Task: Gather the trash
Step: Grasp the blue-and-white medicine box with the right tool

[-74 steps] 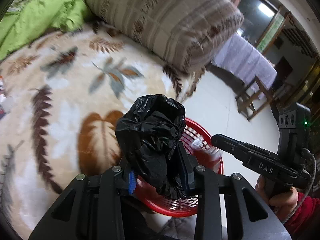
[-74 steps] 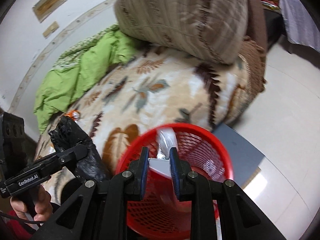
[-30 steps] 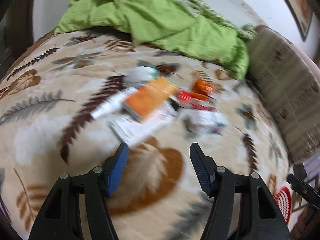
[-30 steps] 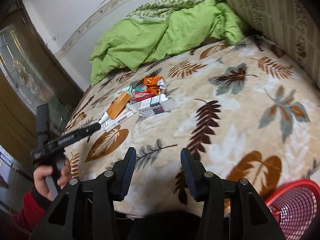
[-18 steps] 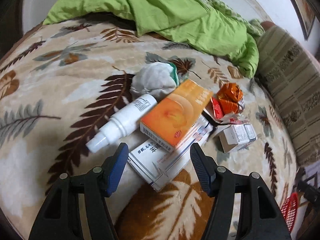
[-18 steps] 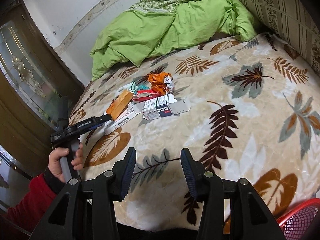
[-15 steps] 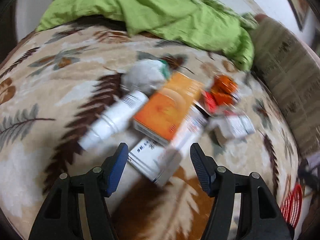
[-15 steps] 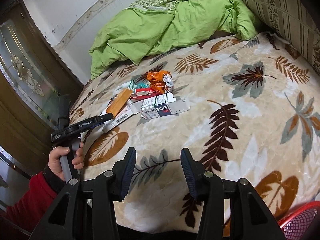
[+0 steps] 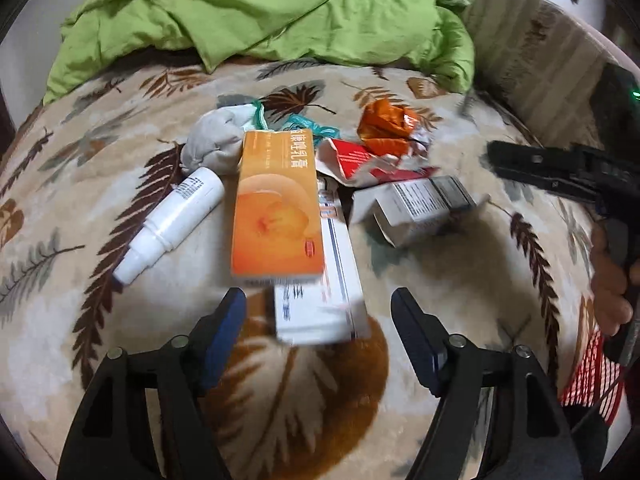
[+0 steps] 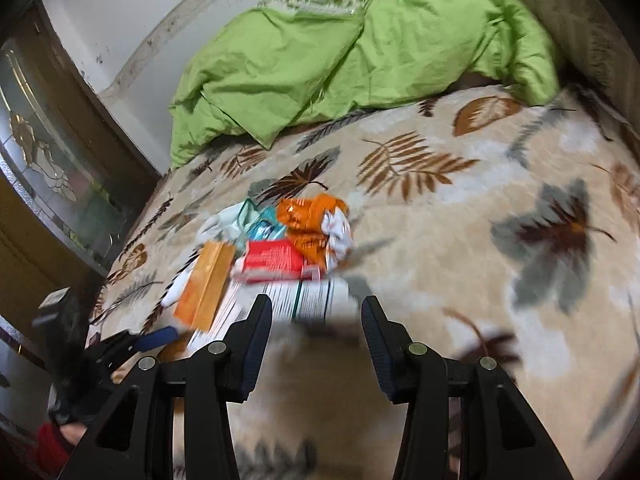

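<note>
most of the trash is uncollected, as far as these views show: a pile lies together on the bed (image 9: 460,272), in the middle of its leaf-patterned blanket, well short of the green quilt (image 9: 256,12) bunched at the far edge. in it are an orange box (image 9: 276,208) lying partly on a long white box (image 9: 320,280), a white bottle (image 9: 172,220) just beside them, a grey-white wad (image 9: 216,144), a red packet (image 9: 360,160), a crumpled orange wrapper (image 9: 386,128) and a small grey carton (image 9: 420,204). nothing is picked up yet.

the left gripper (image 9: 316,328) hangs over the near end of the long white box, its fingers spread and opening wider, the box end between them but not pinched. the right gripper (image 10: 316,336) has its fingers apart and empty, aimed at the near side of the pile.

the left wrist view alone shows the red basket (image 9: 588,376) off the bed's right edge, partly hidden by the person's hand (image 9: 608,280), and the small grey carton sharply. the right wrist view is blurred, but it alone shows the wall, a glazed door (image 10: 48,160) beyond the bed's left edge, and a red sleeve (image 10: 52,448).
</note>
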